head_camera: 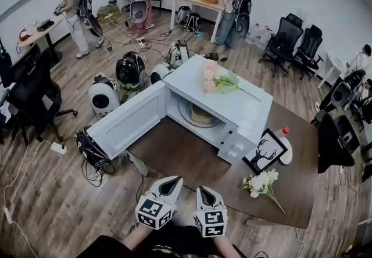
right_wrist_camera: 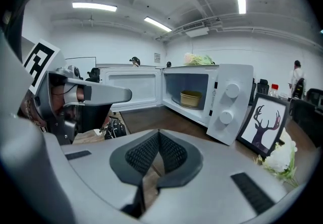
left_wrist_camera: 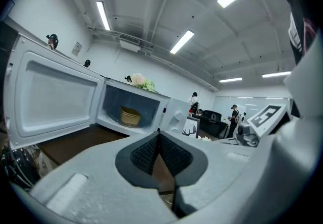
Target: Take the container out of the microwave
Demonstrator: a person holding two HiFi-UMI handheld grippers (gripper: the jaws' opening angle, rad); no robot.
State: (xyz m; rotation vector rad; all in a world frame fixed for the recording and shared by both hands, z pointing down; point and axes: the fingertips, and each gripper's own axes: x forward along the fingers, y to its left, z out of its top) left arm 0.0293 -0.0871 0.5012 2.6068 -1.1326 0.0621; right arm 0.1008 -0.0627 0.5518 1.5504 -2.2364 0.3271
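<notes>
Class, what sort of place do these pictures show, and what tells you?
Probably an open office or lab workroom: swivel chairs, a work desk, and cables trailing across the wooden floor.

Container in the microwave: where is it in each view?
Head view: container at centre, inside the open microwave.
Left gripper view: container left of centre, inside the cavity.
Right gripper view: container right of centre, inside the cavity.
Shared landmark: flowers on the microwave's top.

Head view steeply down over table (head_camera: 174,155); gripper views low, level; all share open microwave (head_camera: 192,74).
</notes>
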